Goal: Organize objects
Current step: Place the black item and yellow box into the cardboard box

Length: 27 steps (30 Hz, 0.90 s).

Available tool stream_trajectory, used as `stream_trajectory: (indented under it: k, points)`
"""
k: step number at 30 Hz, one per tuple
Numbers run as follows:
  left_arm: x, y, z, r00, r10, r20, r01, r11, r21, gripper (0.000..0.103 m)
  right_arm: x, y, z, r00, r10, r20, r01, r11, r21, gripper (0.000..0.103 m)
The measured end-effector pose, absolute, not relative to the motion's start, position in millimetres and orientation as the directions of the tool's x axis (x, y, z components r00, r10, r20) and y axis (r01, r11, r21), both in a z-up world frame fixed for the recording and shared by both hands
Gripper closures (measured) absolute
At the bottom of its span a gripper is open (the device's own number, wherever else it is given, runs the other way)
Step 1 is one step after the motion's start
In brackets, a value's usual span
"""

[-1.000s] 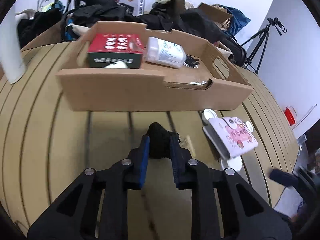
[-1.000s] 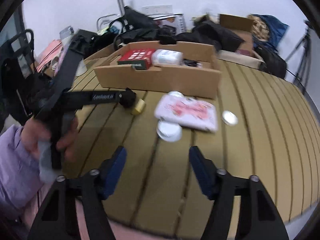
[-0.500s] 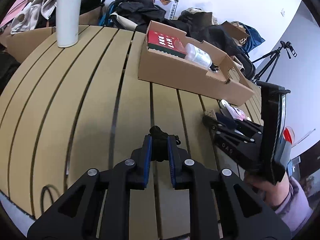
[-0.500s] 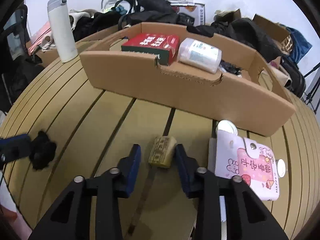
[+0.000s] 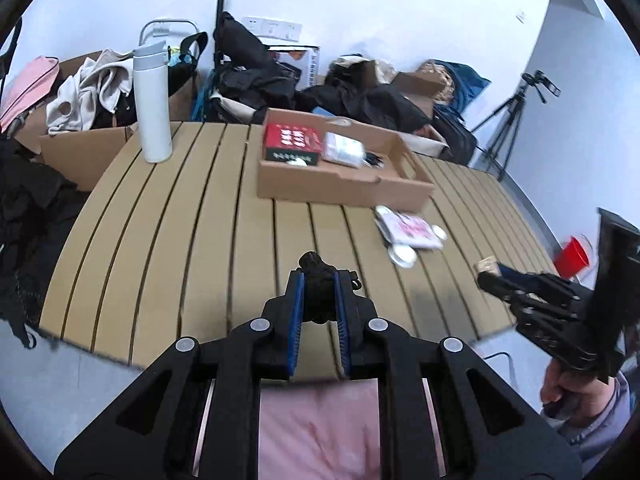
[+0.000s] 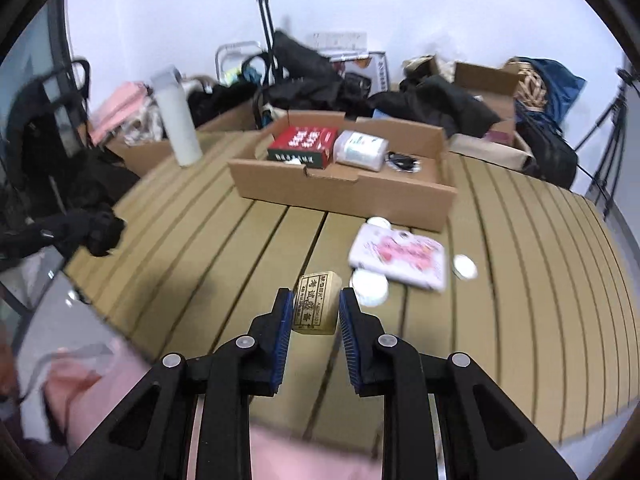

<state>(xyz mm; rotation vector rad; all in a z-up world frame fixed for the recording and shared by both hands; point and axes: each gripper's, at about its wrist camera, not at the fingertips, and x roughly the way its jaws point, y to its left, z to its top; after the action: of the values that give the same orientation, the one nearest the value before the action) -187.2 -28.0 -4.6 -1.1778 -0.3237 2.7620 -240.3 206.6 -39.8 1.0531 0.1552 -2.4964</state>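
Left gripper [image 5: 319, 284] clenched on small black fabric bundle [image 5: 318, 276], held above slatted wooden surface [image 5: 200, 240]. Right gripper [image 6: 315, 304] grasps tan rectangular eraser block [image 6: 317, 304], lifted near open cardboard tray [image 6: 340, 192].

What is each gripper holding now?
Left gripper: closed on a black hair tie.
Right gripper: closed on a small eraser.
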Motion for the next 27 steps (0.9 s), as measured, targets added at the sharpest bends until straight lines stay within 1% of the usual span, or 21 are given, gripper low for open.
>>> stream_trajectory:
  k: [3,7,13,16,18,21,24,27]
  points:
    - [-161.9,-14.7,11.7,-0.699,0.226,-0.679,-0.079,-0.967,-0.241,0.091,-197.3,227.7,-16.4,-0.670,-0.321,-0.669,0.402,-0.915,0.036,0.077]
    - [-147.1,-3.4,26.2,-0.719,0.252,-0.647,-0.122,-0.963,-0.239,0.091,-166.3,250.0,-4.0,-0.698,-0.325,-0.638,0.349,-0.932,0.093,0.077]
    - [-149.3,-0.7,30.5,-0.715,0.253,-0.651,-0.126,-0.964,-0.236,0.091,-164.8,245.6,1.0,-0.706,-0.339,-0.622,0.362,-0.927,0.094,0.077]
    - [-167.6,-3.5,53.2,-0.711,0.239,-0.661,-0.143,-0.970,-0.196,0.091,-173.3,243.1,9.9,-0.708,-0.353,-0.611,0.370,-0.923,0.105,0.077]
    - [-186.9,-11.5,87.0,-0.718,0.281,-0.637,-0.197,-0.960,-0.201,0.091,-186.4,241.9,35.0,-0.709,-0.399,-0.582,0.417,-0.902,0.111,0.077]
    - [-225.1,-21.9,127.7,-0.681,0.319,-0.659,-0.226,-0.948,-0.224,0.091,-219.6,242.0,87.7,-0.679,-0.476,-0.559,0.496,-0.859,0.129,0.077]
    - [-271.5,-28.3,162.5,-0.658,0.285,-0.697,-0.196,-0.958,-0.207,0.091,-265.2,241.5,139.3,-0.623,-0.537,-0.568,0.549,-0.818,0.171,0.077]
    - [-326.8,-27.5,177.0,-0.625,0.261,-0.736,-0.192,-0.965,-0.180,0.091,-320.1,231.3,173.9,-0.569,-0.551,-0.611,0.576,-0.797,0.182,0.077]
